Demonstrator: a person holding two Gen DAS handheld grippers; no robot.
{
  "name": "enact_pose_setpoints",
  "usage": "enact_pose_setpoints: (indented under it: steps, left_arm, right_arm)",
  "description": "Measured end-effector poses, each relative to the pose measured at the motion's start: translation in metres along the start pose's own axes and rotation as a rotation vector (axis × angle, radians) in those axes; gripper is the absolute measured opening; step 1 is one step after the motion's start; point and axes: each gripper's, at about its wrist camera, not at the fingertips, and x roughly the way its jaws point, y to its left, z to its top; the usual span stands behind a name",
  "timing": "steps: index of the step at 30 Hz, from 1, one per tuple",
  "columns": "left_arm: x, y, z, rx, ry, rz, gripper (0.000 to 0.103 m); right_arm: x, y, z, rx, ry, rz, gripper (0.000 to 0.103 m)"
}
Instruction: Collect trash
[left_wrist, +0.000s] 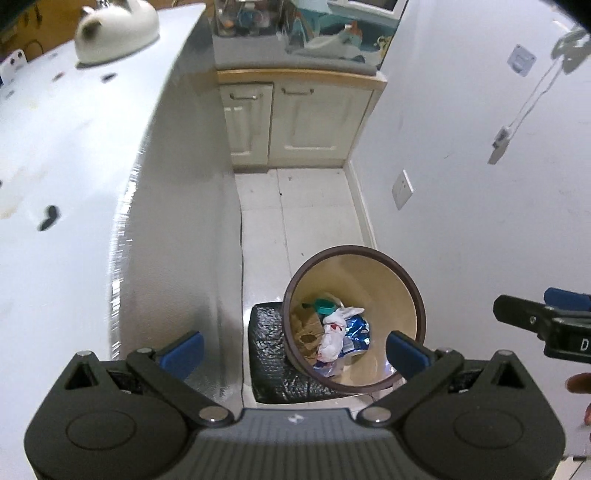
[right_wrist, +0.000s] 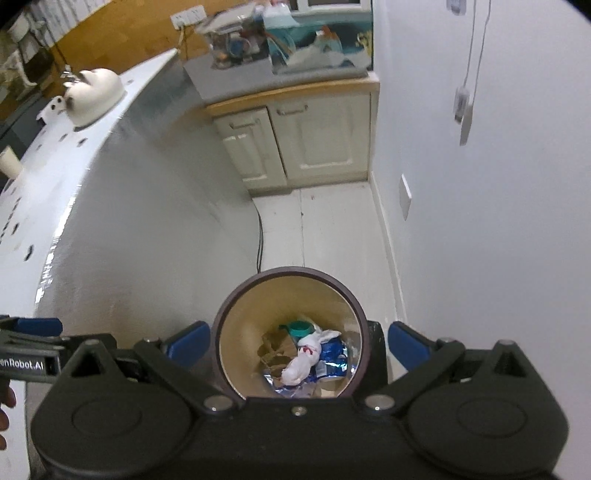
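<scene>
Two high wrist views, steeply downward, sharing the bin (left_wrist: 408, 280) below

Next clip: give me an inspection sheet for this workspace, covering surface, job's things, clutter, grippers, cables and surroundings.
Surface: white tiled floor; white table at left with dark specks.
Job's things: bin upright on floor, holding white bag, blue wrapper, cardboard, teal lid.
Clutter: black package beside bin; white cat-shaped thing on table.
Grippers: left gripper and right gripper both open, empty, above bin.
Cables: black cable on floor; white cord on wall.
Surroundings: cream cabinet, cluttered top; wall socket.
</scene>
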Motion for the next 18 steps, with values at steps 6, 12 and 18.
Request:
enact_pose_setpoints:
  steps: [6,12,18]
  left_arm:
    - [-0.049,0.007,-0.025,-0.008,-0.048,-0.005,0.103]
    - [-0.102,0.015,-0.053,-0.022,-0.126,0.004,0.103]
    - [-0.149,0.018,-0.085,-0.032,-0.19,0.012,0.103]
  right_arm:
    - [-0.043,0.016,-0.018,-0.034,-0.041,-0.006,0.103]
    - [-0.09,0.034,-0.039,-0.074,-0.083,-0.003,0.103]
    - [-0.137,0.05,-0.064,-0.082,-0.131,0.003,0.103]
